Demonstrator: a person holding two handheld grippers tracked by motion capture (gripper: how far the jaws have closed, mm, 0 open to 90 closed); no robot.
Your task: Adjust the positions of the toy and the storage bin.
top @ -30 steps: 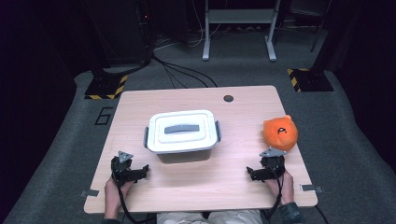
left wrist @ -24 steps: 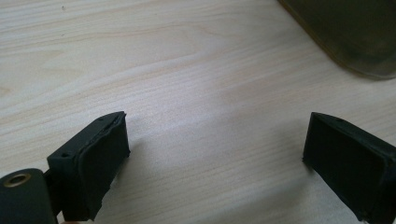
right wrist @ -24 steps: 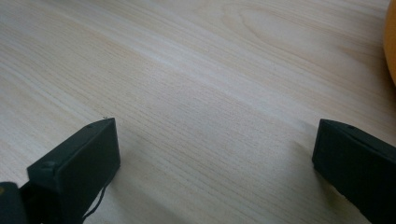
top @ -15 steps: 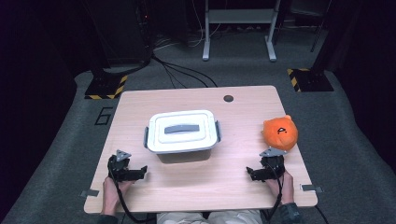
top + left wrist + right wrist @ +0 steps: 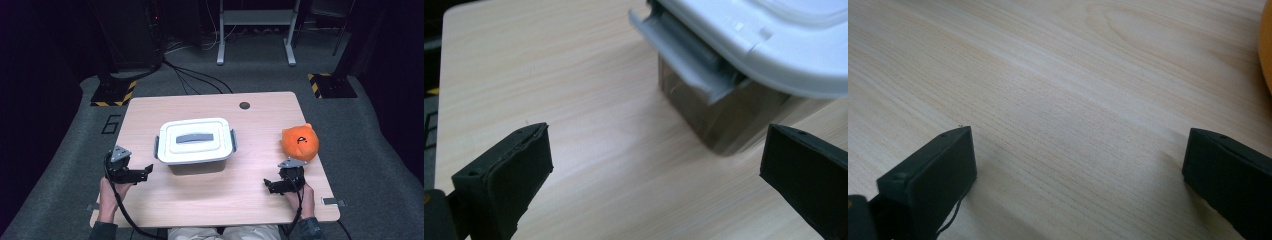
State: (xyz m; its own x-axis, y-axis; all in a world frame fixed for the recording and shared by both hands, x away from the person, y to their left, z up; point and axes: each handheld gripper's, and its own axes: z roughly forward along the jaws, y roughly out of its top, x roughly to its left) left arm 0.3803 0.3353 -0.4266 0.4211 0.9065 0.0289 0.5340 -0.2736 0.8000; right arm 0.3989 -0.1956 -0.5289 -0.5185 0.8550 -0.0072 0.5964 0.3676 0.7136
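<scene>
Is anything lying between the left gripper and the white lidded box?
No. In the high view only bare table separates the left gripper from the white lidded box.

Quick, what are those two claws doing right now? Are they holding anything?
Left claw: open and empty, pointing toward the white lidded box.
Right claw: open and empty, over bare table.

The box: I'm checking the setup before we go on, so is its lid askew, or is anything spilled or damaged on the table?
Nothing stands out. The lid sits flat and square on the box, with the grey side latch looking whole. The orange toy rests near the table's right edge. No spills or damage show.
</scene>
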